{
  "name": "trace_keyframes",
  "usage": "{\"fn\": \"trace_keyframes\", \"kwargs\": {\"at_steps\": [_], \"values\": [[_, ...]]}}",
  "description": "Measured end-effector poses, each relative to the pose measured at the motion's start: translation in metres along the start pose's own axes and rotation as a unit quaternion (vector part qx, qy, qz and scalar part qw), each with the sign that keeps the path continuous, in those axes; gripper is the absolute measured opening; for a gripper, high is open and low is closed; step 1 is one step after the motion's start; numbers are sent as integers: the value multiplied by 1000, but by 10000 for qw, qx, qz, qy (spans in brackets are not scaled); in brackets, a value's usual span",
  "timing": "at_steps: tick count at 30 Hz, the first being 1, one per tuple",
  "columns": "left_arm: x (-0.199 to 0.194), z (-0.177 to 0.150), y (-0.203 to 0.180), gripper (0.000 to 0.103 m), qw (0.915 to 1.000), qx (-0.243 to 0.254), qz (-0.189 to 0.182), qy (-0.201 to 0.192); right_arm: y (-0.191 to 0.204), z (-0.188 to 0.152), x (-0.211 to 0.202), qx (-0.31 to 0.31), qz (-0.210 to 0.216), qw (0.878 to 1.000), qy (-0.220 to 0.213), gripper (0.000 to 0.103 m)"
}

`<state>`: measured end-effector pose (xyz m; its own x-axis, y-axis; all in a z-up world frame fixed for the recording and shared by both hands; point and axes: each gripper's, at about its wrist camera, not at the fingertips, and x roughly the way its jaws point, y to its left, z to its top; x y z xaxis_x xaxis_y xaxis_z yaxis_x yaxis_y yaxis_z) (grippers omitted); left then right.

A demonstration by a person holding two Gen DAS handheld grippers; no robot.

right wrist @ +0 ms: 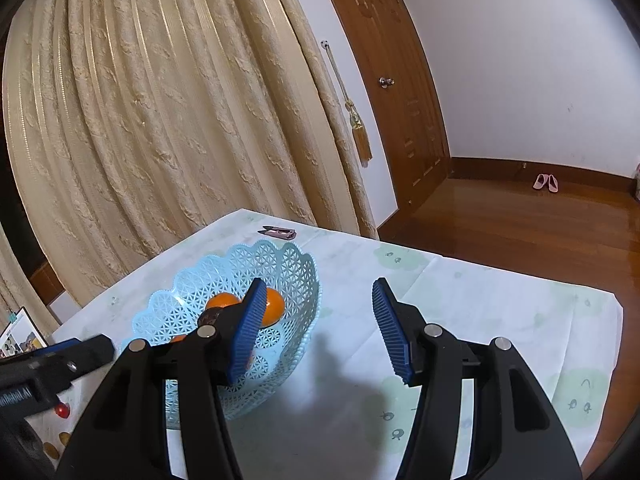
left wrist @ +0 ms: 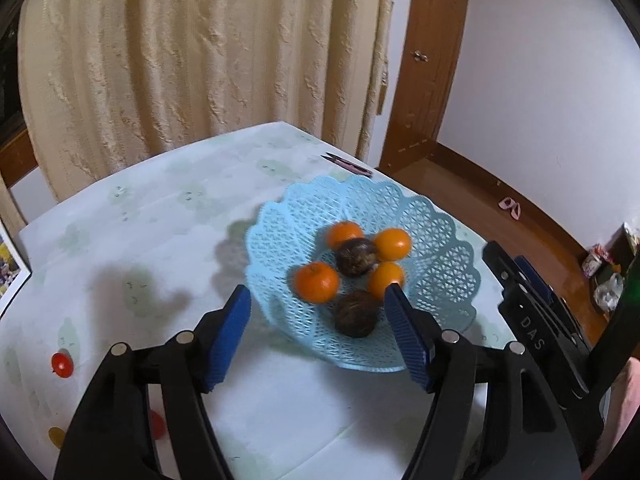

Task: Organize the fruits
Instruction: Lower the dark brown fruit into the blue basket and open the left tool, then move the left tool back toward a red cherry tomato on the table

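On the table (left wrist: 168, 216), w/ its pale cloth printed in faint green shapes, a light-blue lattice basket (left wrist: 436, 220) is sitting toward the far right side. Inside it four oranges (left wrist: 316, 282) are lying around two dark brown round fruits (left wrist: 355, 257); one brown fruit is resting in the middle, touching the oranges, the other (left wrist: 355, 314) is sitting at the near side of the basket. From the right wrist view the basket (right wrist: 280, 264) is showing only two oranges (right wrist: 274, 306) clearly, rest hidden behind the finger.

Left gripper (left wrist: 318, 332) is hovering above the near rim of the basket, jaws spread wide apart, nothing between them; blue pads (left wrist: 228, 340) are framing the near brown fruit w/o touching it. Right gripper (right wrist: 316, 332) is also standing wide apart and holding nothing, positioned just right of the basket, left finger overlapping it in view, shadow falling on the cloth below. Right gripper's body (left wrist: 536, 316) is showing at the right edge of the left wrist view.

Small red tomato-like fruits (left wrist: 62, 365) are lying on the cloth near the left edge, well apart from the basket; another (left wrist: 156, 426) is partly hidden behind the left finger. Pink clipper-like item (left wrist: 348, 164) is lying by the far table edge, just beyond the basket. Cream curtain (left wrist: 200, 52) is hanging behind the table, wooden door (right wrist: 384, 80) to its right, pink slippers (right wrist: 545, 182) on the wood floor.
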<state>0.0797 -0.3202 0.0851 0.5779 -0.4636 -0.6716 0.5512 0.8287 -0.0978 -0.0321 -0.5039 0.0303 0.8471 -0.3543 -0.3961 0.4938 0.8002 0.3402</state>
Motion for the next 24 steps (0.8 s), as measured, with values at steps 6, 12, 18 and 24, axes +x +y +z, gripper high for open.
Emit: {"fn": "trace_keyframes", "kwargs": {"at_steps": [6,12,18,24], "values": [[-19,4,25,82,9992,-272,216,-173,1,0,-1,0,-27,10000,-72,57],[-39,3,49,86,9975,-439,462,-313,2,1,-4,-25,-56,9999,-118,61],[-56,-3,77,89,9947,-613,730,-382,9,-1,-8,-194,-111,9995,-209,63],[-69,-14,123,89,9892,-958,1046,-366,16,-6,-14,-293,-3,9995,-95,63]]}}
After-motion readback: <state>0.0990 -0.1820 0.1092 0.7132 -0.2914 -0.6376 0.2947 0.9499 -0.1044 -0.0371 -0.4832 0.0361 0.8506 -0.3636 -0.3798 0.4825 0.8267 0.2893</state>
